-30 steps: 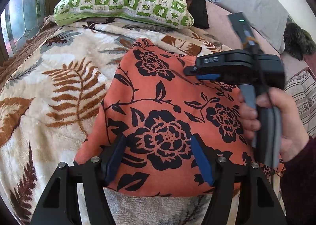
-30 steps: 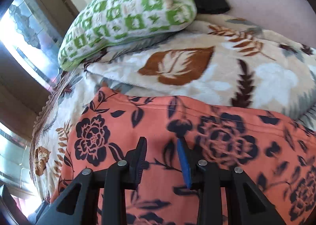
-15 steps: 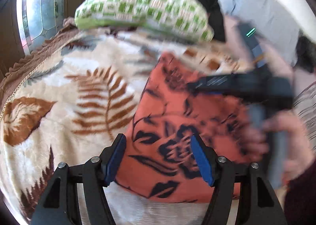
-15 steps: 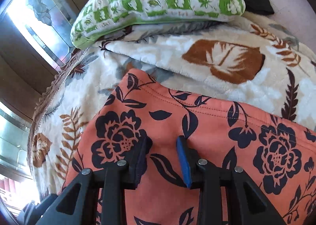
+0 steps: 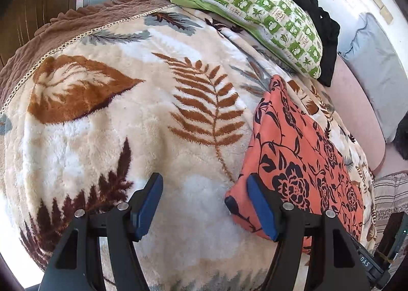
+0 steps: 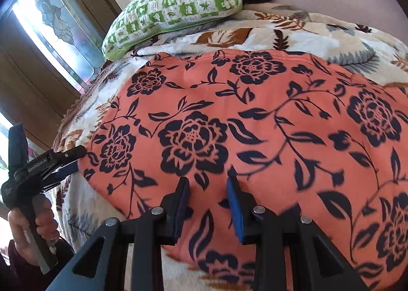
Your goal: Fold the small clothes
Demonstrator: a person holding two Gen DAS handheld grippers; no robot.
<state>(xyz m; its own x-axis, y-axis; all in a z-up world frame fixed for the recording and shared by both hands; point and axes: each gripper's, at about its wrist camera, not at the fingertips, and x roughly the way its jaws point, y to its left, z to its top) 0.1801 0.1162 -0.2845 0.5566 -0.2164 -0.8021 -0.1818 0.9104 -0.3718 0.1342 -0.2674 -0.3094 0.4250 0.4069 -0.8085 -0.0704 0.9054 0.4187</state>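
Jaws apart; floral cloth (image 6: pixel 255 122) seemingly flat.

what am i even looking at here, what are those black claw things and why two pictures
Each picture comes from a camera mounted on a hand-held two-finger gripper, looking forward along its black fingers with blue pads. A person holds one in each hand; there is no robot arm. The left gripper is open over a cream plush blanket with brown leaf prints, beside the corner of an orange cloth with black flowers. The right gripper is open just above that cloth and holds nothing. In its view you see the person's left hand gripping the other tool. A green and white checked pillow lies at the far end.
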